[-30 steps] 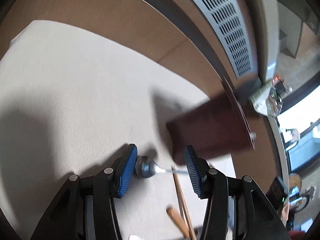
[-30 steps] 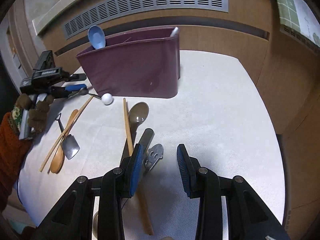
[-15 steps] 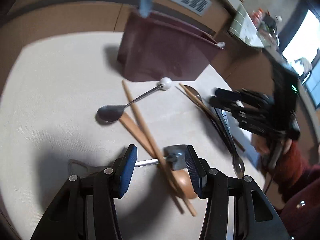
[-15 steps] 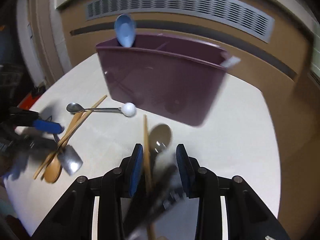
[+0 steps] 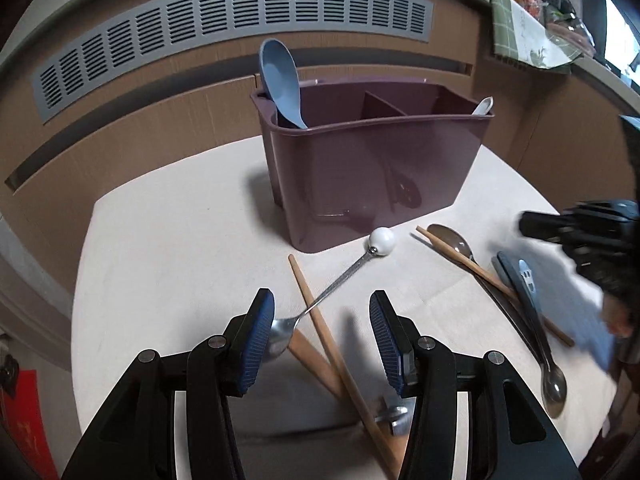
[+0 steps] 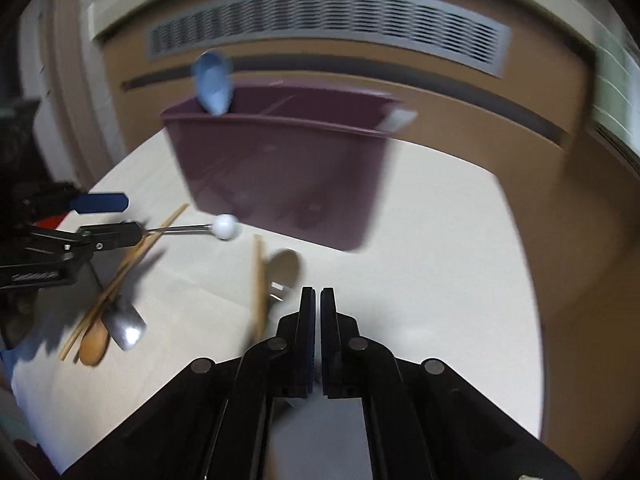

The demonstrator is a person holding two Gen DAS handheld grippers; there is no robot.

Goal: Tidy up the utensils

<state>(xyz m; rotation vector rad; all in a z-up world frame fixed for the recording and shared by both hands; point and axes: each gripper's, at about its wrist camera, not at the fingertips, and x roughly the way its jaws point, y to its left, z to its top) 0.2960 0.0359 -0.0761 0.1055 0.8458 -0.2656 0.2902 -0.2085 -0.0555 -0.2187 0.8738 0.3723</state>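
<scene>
Left wrist view first: the left claw hangs wide open over the cream bench, gripping nothing. A second ago it was low beside the spoon's bowl with the bin looming close; now the view has swung round and the whole maroon utensil bin sits square ahead. Between the blue pads lies the metal spoon with the white ball end, its bowl tucked against the left pad, its handle crossing a wooden chopstick. In the bin, a blue spoon stands in the left compartment and a white handle pokes from the right corner. Off to the right, a dark spoon, another chopstick and a grey-blue utensil lie loose on the bench.

Right wrist view, blurry: the right claw has just snapped closed, pads practically together, where half a second ago they stood apart over the chopstick and the dark handle. I can see nothing between them, so whether anything thin got caught I can't tell. The chopstick and dark spoon lie on the bench just ahead-left. The left claw shows at the far left, near the ball-end spoon.

My read: most pieces are yet to be binned, and the right grab looks doubtful.
</scene>
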